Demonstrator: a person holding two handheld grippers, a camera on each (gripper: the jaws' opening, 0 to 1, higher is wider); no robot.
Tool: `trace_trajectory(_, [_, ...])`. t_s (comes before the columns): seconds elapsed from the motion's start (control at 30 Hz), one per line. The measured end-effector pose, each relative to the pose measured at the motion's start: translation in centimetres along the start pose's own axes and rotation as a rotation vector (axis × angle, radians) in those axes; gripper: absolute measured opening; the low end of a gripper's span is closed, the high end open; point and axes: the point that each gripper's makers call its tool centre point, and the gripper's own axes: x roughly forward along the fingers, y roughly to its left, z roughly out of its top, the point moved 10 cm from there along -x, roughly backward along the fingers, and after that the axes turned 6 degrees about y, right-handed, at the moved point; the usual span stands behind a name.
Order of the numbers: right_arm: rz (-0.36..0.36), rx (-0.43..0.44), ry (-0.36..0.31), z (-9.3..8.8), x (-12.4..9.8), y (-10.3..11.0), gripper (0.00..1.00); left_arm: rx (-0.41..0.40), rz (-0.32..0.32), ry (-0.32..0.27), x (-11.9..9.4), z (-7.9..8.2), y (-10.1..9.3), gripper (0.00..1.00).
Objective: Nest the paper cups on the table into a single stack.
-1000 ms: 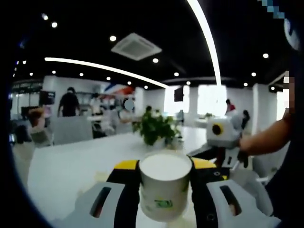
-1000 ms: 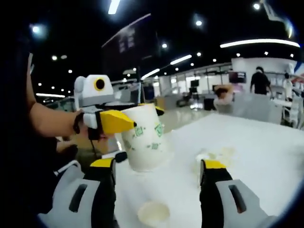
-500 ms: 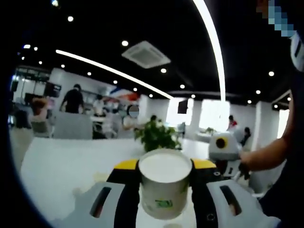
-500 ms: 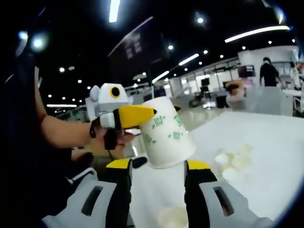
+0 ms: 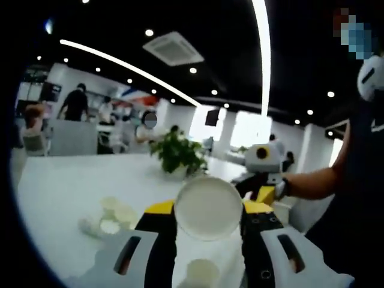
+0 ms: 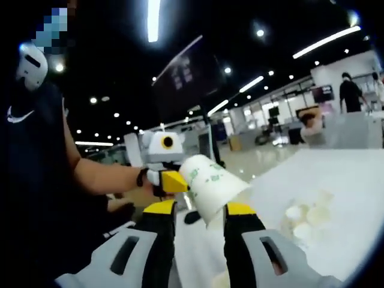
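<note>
- Left gripper (image 5: 207, 225): clenched on a white paper cup (image 5: 207, 207), one yellow-tipped jaw on each side of the wall, the cup lifted clear of the white table (image 5: 54, 186). In the left gripper view the cup's flat base faces the camera, so it is tipped on its side, presumably so that it can be passed across.
- Right gripper (image 6: 198, 219): its jaws stand close on either side of the same cup's open end, as the right gripper view shows. Whether they already press the wall cannot be told.
- Judged step: a hand-over or re-grip in the air, to turn the cup for nesting.
- Loose cups (image 6: 306, 219): a small cluster lies on the table to the far right of the right gripper view, not yet stacked. Another single cup (image 5: 203, 273) stands on the table just below the held one.
- Potted plant (image 5: 177, 155): far across the table, well apart from the work.
</note>
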Motion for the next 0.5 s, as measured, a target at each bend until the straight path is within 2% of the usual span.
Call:
trace_trajectory(0.13, [0.039,-0.005,-0.017,0.9,-0.3,0.2,0.25,0.011,-0.027,0.022,-0.1,-0.1,-0.1,0.38])
trace_trajectory(0.27, [0.061,-0.013,-0.014,1.2,-0.5,0.1,0.23,0.048,-0.03,0.091,0.3,-0.7,-0.4,0.38])
trace_trajectory(0.43, [0.092,0.003,-0.023,1.5,-0.5,0.2,0.15,0.055,-0.046,0.096,0.2,-1.1,-0.5,0.38])
trace_trajectory(0.5, [0.105,0.023,-0.013,1.6,-0.4,0.1,0.15,0.057,-0.047,0.099,0.2,-1.1,-0.6,0.38])
